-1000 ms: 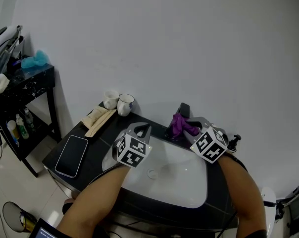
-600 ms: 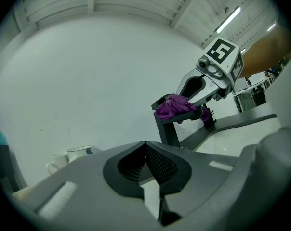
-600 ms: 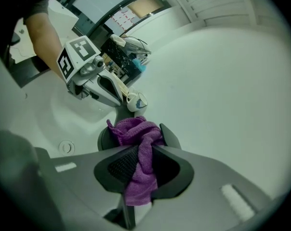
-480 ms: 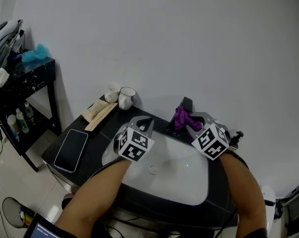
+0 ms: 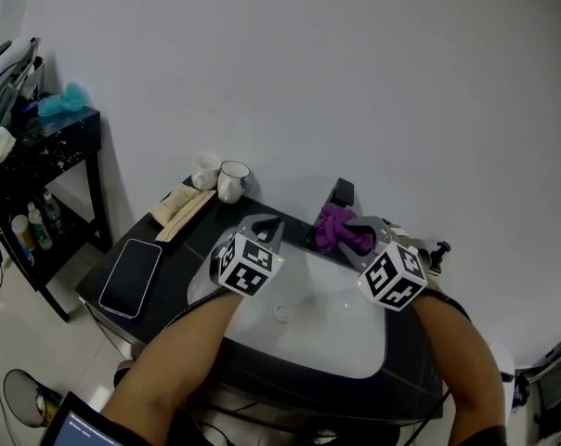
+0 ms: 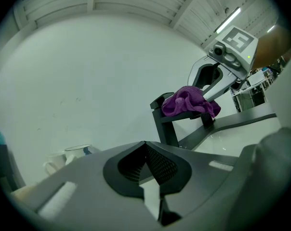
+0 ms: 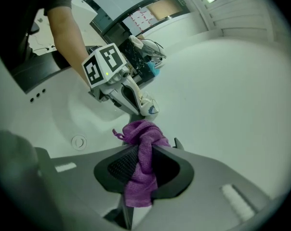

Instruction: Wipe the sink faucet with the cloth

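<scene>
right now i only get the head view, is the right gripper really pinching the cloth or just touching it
observer: Pinching it. In the right gripper view the purple cloth hangs between the jaws of the right gripper, which are closed on it.
operator: left one holding anything
observer: No, the left gripper has its jaws together with nothing between them.
operator: cloth on the faucet
observer: Yes, the left gripper view shows it bunched on top of the black faucet spout.

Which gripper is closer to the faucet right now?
Right. The right gripper holds the purple cloth against the faucet. The left gripper, jaws together and empty, sits over the sink, left of the faucet and clear of it.
</scene>
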The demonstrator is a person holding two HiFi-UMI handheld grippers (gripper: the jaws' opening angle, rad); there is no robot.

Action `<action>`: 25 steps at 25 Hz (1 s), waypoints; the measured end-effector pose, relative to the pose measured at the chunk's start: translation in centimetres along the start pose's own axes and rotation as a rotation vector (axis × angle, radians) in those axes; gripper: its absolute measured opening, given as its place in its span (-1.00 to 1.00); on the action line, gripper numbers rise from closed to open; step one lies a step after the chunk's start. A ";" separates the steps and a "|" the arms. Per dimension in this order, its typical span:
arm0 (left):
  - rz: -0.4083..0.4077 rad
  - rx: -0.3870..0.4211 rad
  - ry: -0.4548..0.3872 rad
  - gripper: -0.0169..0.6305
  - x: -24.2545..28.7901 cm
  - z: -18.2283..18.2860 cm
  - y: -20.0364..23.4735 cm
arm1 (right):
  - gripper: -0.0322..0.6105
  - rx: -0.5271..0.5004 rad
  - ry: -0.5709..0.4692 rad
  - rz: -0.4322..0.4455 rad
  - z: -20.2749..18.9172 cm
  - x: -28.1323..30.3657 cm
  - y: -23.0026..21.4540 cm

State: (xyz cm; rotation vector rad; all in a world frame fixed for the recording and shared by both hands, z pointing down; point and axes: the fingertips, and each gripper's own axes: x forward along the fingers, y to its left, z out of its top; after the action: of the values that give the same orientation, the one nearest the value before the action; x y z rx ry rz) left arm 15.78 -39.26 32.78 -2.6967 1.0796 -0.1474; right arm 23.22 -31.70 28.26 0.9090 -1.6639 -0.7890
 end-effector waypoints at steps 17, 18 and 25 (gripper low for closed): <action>0.004 0.013 0.021 -0.90 -0.4 -0.4 0.0 | -0.63 -0.050 -0.104 0.044 2.5 -3.6 9.6; 0.004 0.013 0.020 -0.90 -0.4 -0.3 0.0 | -0.63 -0.041 -0.102 0.036 2.1 -3.3 9.8; -0.004 0.011 0.023 -0.90 -0.4 -0.4 -0.2 | -0.63 0.032 -0.068 -0.105 -1.1 0.2 8.0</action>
State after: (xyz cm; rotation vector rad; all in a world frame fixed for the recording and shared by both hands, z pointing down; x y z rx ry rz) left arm 15.57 -38.91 33.26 -2.6934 1.0774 -0.1855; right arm 22.76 -27.97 35.40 1.0078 -1.7031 -0.8750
